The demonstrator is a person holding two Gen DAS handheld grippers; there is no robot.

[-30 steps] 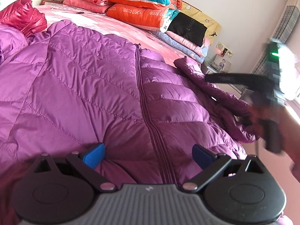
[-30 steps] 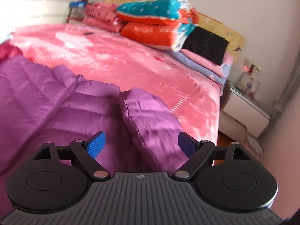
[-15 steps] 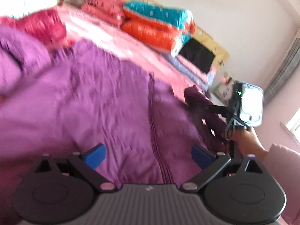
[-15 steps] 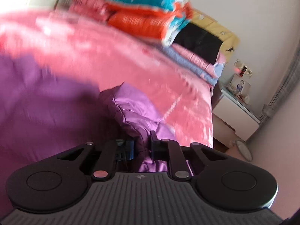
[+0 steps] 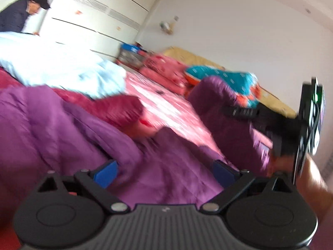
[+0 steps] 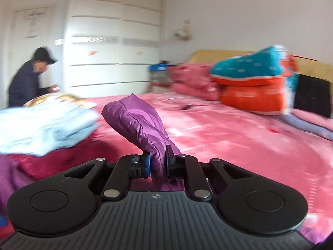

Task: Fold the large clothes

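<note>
The right gripper (image 6: pixel 157 163), whose fingers stood apart one second ago, is now clamped on the purple jacket (image 5: pixel 68 137) sleeve (image 6: pixel 141 125), lifted above the pink bed (image 6: pixel 239 137). The left gripper (image 5: pixel 165 171) fingers remain apart over the jacket body, which lies near the bed's foot edge.

Pink bedspread (image 6: pixel 239 141) open ahead — folded bedding (image 6: pixel 249 83) (headboard end), blue quilt (image 6: pixel 41 129) left.

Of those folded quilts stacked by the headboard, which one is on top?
The teal quilt with pale marks lies on top, resting on the orange quilt. The pink bedding sits lower, to their left.
</note>
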